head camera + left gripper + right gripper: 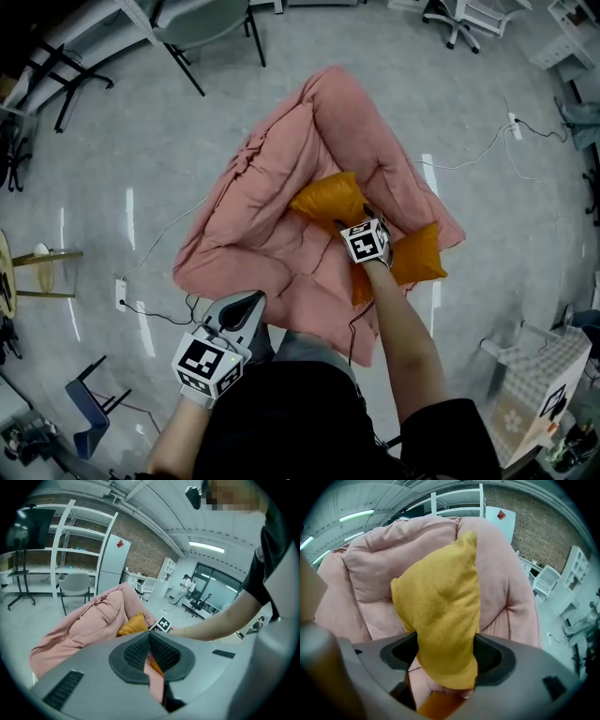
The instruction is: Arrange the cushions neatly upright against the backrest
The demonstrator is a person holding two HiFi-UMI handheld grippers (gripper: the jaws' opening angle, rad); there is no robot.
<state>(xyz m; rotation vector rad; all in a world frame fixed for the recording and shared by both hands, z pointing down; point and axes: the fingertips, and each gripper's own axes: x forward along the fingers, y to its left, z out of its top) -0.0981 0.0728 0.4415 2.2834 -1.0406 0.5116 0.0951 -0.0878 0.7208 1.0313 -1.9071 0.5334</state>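
A pink padded floor sofa [281,187] lies on the grey floor with its backrest folded up. One orange cushion [328,199] stands against the backrest, and my right gripper [359,218] is shut on its lower end. In the right gripper view this cushion [440,602] rises upright between both pads, with the pink backrest [375,564] behind it. A second orange cushion [417,255] lies on the seat to the right of my forearm. My left gripper [248,302] hangs shut and empty near my body, off the sofa's front edge. The left gripper view shows its pads [161,651] meeting.
A grey chair [202,28] stands behind the sofa and an office chair [459,19] at the far right. A power strip [120,292] with cables lies on the floor at the left, near a wooden stool [37,267]. A patterned box [539,384] sits at the right.
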